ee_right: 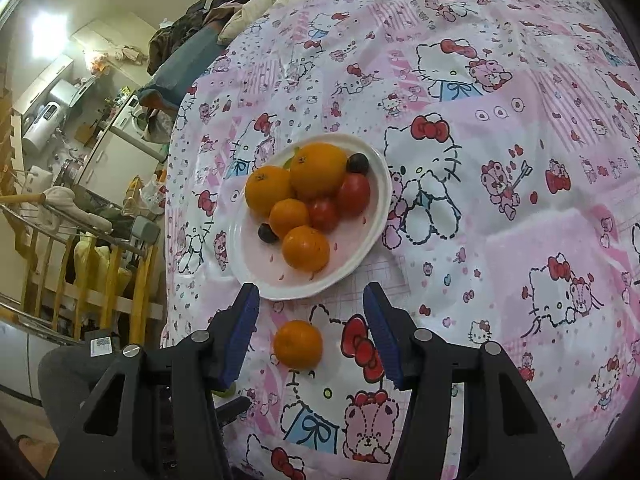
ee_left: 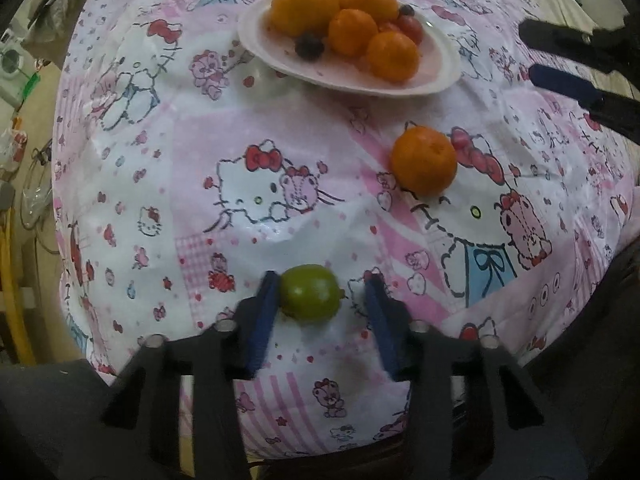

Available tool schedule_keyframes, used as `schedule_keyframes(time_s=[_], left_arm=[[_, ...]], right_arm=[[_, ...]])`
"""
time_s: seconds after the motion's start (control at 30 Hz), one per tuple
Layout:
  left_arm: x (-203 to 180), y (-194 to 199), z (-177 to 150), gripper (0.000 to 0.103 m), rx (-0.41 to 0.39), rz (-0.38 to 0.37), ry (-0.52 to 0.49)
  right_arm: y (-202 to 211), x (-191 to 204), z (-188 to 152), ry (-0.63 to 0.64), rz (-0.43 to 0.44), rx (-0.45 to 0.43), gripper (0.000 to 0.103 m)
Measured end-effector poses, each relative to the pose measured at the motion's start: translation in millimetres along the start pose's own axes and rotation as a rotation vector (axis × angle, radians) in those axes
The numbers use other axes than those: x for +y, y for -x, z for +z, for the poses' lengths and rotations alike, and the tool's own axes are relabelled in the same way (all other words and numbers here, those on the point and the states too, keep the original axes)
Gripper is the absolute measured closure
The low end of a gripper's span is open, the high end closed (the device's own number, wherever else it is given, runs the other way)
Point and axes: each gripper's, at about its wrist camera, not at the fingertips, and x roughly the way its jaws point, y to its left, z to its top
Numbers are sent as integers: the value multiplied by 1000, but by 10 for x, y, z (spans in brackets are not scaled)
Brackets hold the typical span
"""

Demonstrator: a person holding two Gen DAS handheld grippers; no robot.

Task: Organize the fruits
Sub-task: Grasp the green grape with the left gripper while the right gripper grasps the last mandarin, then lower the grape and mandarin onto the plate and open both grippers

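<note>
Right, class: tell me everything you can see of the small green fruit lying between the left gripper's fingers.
The green fruit is small, round and smooth, glossy yellow-green with a tiny nub at one end. It rests on the pink cartoon-print cloth, away from the white plate. It sits between the blue pads of the left gripper: one pad touches its side, the other stands clear. It looks whole and unmarked.

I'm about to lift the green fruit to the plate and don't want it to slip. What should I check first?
1. Green fruit between the left hand-held gripper pads: ok.
2. Both pads pressing it: not ok; one touches, the other stands apart.
3. Free space on the plate: ok, near rim.
4. Loose orange off the direct path: cannot tell.
5. Right hand-held gripper empty: ok.
</note>
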Motion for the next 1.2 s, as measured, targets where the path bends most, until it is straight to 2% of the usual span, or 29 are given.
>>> schedule_keyframes(time_s=[0.03, 0.07, 0.23, 0.33, 0.53, 0.63, 0.83, 0.97, 1.03, 1.07, 1.2], left_arm=[[20, 13, 5, 77, -3, 2, 6], [45, 27, 8, 78, -8, -1, 13], [64, 97, 7, 78, -30, 6, -8], [97, 216, 32, 78, -69, 2, 4], [244, 416, 47, 78, -140, 7, 44], [341, 429, 47, 78, -150, 1, 79], [384, 467, 115, 78, -171, 3, 106], [387, 478, 168, 78, -178, -2, 119], [368, 482, 196, 78, -180, -4, 118], [364, 487, 206, 78, -181, -4, 117], [359, 539, 304, 78, -188, 3, 112]], right_arm=[[-10, 4, 3, 2, 1, 3, 45], [-24, 10, 1, 3, 2, 9, 45], [-177, 30, -46, -9, 50, 76, 45], [-309, 93, -109, 12, 51, 124, 45], [-629, 230, -249, 79, 0, 202, 45], [-774, 291, -315, 126, -47, 230, 45], [-902, 461, -381, 249, -119, 242, 46], [-985, 414, -393, 256, -161, 269, 49], [-1016, 390, -415, 261, -163, 272, 49], [-1012, 406, -410, 272, -155, 270, 58], [-905, 388, -364, 259, -115, 255, 58]])
